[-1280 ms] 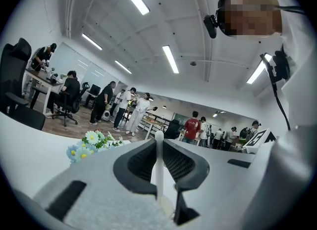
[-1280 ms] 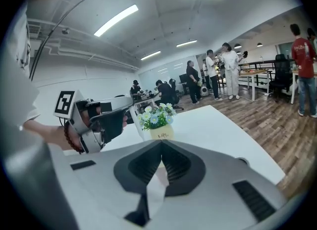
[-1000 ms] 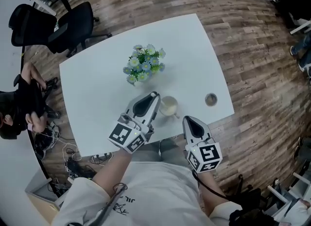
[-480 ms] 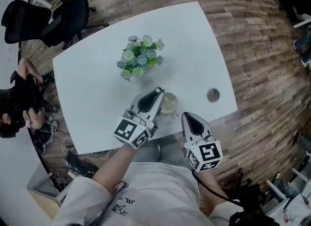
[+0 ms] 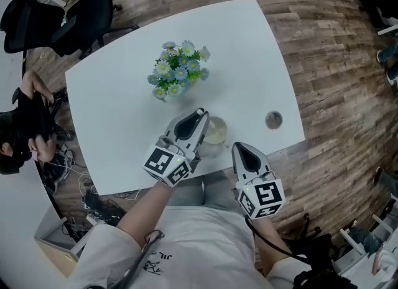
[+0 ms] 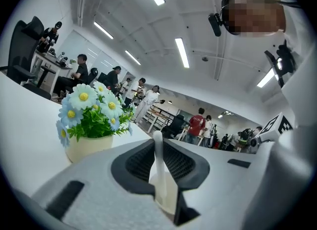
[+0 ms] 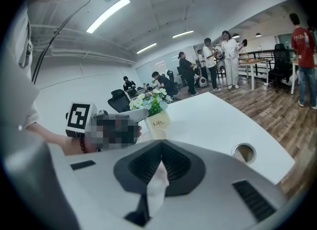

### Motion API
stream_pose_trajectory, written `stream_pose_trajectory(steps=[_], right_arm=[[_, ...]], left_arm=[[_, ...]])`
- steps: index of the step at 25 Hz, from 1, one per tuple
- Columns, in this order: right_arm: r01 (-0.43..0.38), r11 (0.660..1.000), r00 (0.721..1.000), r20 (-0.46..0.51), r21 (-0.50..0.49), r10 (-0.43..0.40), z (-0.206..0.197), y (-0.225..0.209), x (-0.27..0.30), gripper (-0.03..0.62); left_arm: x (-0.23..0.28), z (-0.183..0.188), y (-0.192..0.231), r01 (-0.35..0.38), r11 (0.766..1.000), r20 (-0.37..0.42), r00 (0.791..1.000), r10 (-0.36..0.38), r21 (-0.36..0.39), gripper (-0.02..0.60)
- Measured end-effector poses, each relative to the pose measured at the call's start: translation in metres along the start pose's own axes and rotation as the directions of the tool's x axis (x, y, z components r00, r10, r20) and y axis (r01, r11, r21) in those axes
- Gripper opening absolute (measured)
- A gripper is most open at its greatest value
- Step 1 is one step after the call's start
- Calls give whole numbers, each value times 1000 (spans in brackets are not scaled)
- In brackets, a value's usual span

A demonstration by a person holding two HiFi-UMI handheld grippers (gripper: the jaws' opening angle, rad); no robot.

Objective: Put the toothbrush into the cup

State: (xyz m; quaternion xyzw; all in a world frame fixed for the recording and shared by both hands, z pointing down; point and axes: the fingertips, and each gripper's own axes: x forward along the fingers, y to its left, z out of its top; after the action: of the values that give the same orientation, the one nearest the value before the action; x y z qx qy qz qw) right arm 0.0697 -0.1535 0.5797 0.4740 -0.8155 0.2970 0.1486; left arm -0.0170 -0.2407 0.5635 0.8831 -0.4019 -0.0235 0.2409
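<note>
My left gripper [image 5: 199,115] is shut on a thin white toothbrush [image 6: 157,147], whose handle sticks up between the jaws in the left gripper view. The cream cup [image 5: 216,131] stands on the white table [image 5: 118,126] just right of that gripper's tip. In the right gripper view the cup [image 7: 158,134] sits in front of the flower pot, with the left gripper's tip right above it. The toothbrush cannot be made out in the head view. My right gripper [image 5: 240,150] hovers at the table's near edge, right of the cup, shut with nothing in it.
A pot of blue and white flowers [image 5: 176,75] stands behind the cup, also close in the left gripper view as the flower pot [image 6: 88,125]. A round metal grommet [image 5: 273,120] sits near the table's right edge. Office chairs [image 5: 56,23] and a seated person [image 5: 28,126] are at the left.
The left gripper with the toothbrush has edged slightly forward beside the cup. The head view has shifted a little. The right gripper has stayed in place.
</note>
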Motion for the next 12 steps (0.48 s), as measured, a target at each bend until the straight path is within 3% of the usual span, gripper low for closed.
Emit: stream_pose_trajectory(steps=[5,12], right_arm=[[2,1000,1000,-3,-2,-2,-4,-1,-2,18],[-6,1000,1000,0,-6,6,-2,6,2,18]], left_arm=[[-2,-7,9,-24,1000,-18,1000,24,10,54],[-8,-7,15,-29,1000,-30,999,29,4,106]])
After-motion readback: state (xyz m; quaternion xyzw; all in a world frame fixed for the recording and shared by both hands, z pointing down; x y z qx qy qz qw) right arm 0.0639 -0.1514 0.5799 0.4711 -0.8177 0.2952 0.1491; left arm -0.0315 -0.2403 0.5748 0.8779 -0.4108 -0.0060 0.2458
